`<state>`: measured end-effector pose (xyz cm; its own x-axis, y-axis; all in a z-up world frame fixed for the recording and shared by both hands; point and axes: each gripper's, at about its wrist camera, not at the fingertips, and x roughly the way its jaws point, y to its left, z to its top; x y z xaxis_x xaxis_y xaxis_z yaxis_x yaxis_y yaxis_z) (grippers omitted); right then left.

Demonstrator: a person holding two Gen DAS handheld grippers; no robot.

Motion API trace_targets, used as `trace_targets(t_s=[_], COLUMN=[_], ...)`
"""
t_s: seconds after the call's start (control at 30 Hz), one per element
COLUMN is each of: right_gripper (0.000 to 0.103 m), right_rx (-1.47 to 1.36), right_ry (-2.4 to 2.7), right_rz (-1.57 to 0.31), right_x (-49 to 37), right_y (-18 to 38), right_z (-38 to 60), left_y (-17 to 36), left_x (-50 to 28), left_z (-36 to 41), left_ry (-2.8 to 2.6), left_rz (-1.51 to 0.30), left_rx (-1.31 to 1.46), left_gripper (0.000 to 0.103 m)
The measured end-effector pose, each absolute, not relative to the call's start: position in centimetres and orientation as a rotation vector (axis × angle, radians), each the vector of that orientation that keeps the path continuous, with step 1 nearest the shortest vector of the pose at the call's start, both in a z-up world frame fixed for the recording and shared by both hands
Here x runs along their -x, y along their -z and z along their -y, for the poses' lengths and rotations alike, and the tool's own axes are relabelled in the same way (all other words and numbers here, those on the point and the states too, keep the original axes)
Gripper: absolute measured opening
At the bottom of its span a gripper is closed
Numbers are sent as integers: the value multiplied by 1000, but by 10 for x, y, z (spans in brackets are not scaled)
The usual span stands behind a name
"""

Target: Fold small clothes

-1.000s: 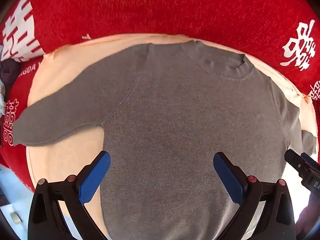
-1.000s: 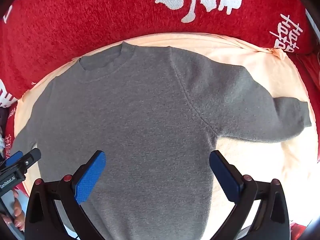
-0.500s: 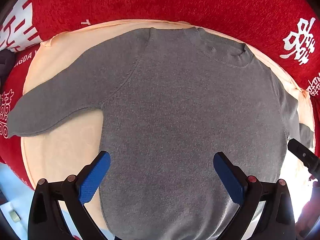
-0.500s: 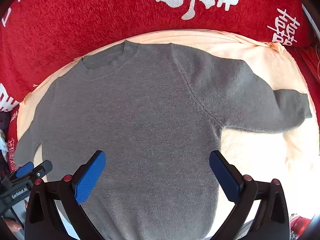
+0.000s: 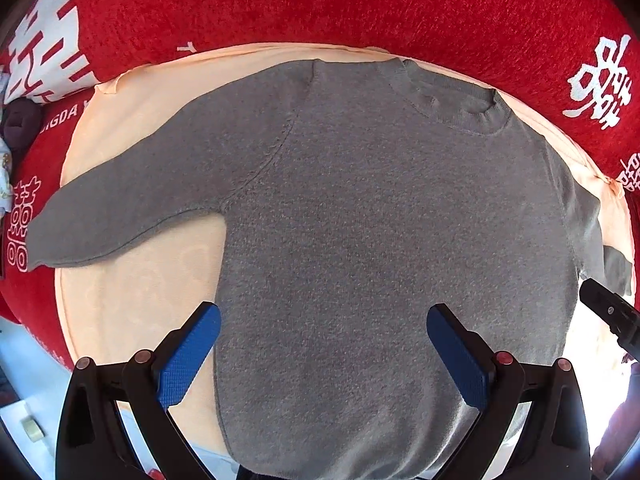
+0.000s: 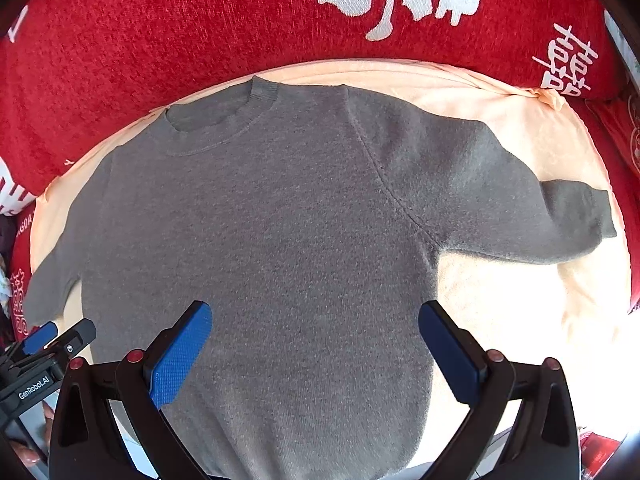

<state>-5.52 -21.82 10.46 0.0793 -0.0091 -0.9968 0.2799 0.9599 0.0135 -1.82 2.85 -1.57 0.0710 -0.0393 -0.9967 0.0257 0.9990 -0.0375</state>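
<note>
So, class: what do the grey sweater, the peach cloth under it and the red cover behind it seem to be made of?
Grey sweater: seemingly a fine knit, matte and slightly fuzzy, with a ribbed collar.
Peach cloth: probably soft towelling or fleece; a faint embossed pattern shows.
Red cover: looks like plush chenille-type fabric with a nubby pile and white woven characters.

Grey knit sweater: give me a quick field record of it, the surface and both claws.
garment: grey knit crew-neck sweater, flat, front up, unfolded
sleeves: both spread outward
neckline: far side, toward red cushion with white characters
surface: peach cloth under sweater
left claw: open, empty, above lower body
right claw: open, empty, above lower body
</note>
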Motion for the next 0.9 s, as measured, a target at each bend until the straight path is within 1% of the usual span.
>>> trace_targets(t_s=[0.9], right_gripper=[103], right_rx=[-213], right_ry=[202], right_rz=[-1488], right_x=[64], right_y=[-104], right_z=[211], left_y=[10], left_x=[35], left_z=[-35], left_ry=[-31], left_rz=[-1483], left_rx=[-20], left_gripper=[103])
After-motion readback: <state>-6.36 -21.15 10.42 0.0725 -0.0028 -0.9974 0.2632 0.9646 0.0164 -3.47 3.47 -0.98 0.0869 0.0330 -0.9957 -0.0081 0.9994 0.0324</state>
